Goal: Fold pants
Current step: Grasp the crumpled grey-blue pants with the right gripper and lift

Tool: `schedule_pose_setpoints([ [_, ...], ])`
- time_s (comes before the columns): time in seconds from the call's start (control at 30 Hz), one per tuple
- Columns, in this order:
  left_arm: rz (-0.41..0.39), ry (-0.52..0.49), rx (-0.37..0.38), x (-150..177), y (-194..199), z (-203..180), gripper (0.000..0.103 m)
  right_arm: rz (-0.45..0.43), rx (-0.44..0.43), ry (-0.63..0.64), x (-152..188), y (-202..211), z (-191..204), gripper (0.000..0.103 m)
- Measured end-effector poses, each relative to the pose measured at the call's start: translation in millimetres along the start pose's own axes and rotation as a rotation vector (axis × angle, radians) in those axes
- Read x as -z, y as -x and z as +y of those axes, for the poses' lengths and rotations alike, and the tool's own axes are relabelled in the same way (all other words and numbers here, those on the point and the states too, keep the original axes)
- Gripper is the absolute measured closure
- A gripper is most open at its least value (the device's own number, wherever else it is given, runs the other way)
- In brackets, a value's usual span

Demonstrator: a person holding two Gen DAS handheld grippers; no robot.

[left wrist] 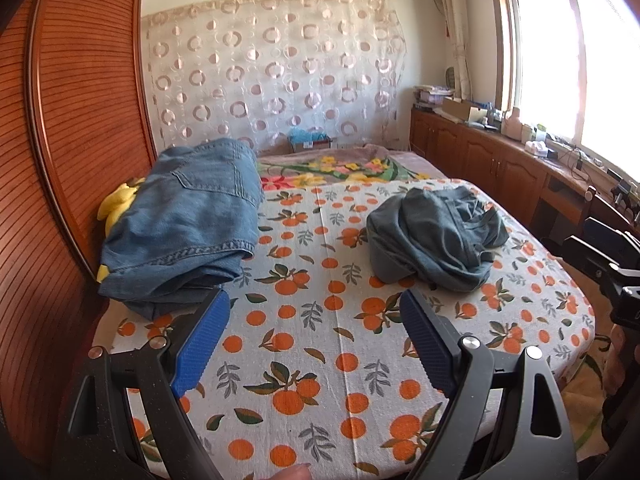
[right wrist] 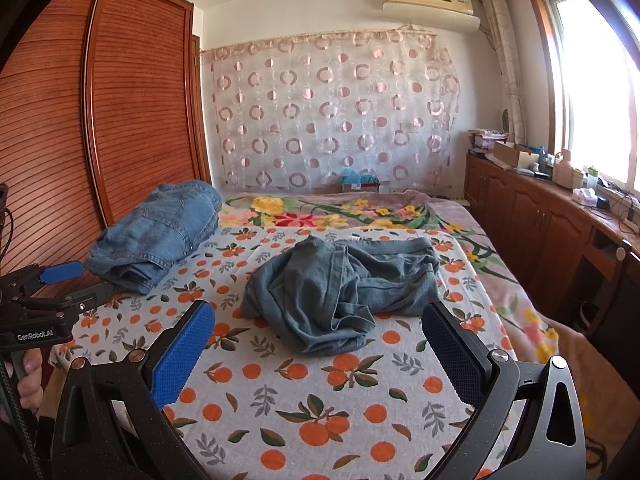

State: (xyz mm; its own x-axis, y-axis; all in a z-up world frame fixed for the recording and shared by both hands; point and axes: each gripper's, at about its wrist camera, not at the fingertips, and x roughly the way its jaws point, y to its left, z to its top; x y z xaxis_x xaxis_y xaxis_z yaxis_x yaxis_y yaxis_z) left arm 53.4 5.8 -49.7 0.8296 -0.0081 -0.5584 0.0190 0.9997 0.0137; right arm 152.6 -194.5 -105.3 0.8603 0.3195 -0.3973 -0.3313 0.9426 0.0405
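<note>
A crumpled pair of grey-blue pants [right wrist: 340,292] lies in a heap on the orange-print sheet [right wrist: 320,392]; in the left wrist view the same pants [left wrist: 436,232] sit to the right. My right gripper [right wrist: 316,344] hovers open just short of the heap, nothing between its blue pads. My left gripper [left wrist: 314,332] is open too, over bare sheet [left wrist: 320,360], with its left fingertip close to a folded stack of blue denim jeans [left wrist: 184,220]. The left gripper [right wrist: 60,276] also shows at the left edge of the right wrist view.
The denim stack [right wrist: 156,232] rests by the wooden wardrobe [left wrist: 72,140], partly over a yellow toy [left wrist: 118,200]. A floral blanket [right wrist: 360,216] covers the far bed. Wooden cabinets [right wrist: 540,224] with clutter run under the window at right. A hand [right wrist: 30,376] holds the left gripper's handle.
</note>
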Motion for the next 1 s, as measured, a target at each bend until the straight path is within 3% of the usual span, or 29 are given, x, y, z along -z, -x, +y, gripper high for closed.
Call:
schedule_pose_setpoints([
  [0.2, 0.058, -0.028, 0.036, 5.2, -42.1, 2.6, 0.016, 0.045, -0.018, 0.028, -2.9, -23.7, -4.4, 0.003],
  [0.4, 0.087, -0.058, 0.070, 5.3, -73.3, 0.4, 0.016, 0.100, -0.062, 0.063, -9.6, -54.0, -5.8, 0.024],
  [0.7, 0.105, -0.062, 0.147, -7.9, -101.0, -3.7, 0.016, 0.312, -0.144, 0.103, -7.2, -109.7, -12.7, 0.049],
  [0.83, 0.094, -0.067, 0.158, -14.0, -103.4, -6.6, 0.016, 0.372, -0.125, 0.144, -6.2, -114.6, -15.0, 0.069],
  [0.87, 0.090, -0.072, 0.153, -15.1, -102.5, -8.1, 0.016, 0.373, -0.110, 0.146, -6.5, -113.4, -17.3, 0.077],
  [0.9, 0.089, -0.076, 0.150, -16.2, -102.2, -8.3, 0.016, 0.373, -0.097, 0.147, -7.7, -112.4, -19.2, 0.094],
  [1.0, 0.090, -0.078, 0.152, -19.0, -99.6, -8.1, 0.016, 0.345, -0.086, 0.140, -13.6, -102.7, -28.8, 0.100],
])
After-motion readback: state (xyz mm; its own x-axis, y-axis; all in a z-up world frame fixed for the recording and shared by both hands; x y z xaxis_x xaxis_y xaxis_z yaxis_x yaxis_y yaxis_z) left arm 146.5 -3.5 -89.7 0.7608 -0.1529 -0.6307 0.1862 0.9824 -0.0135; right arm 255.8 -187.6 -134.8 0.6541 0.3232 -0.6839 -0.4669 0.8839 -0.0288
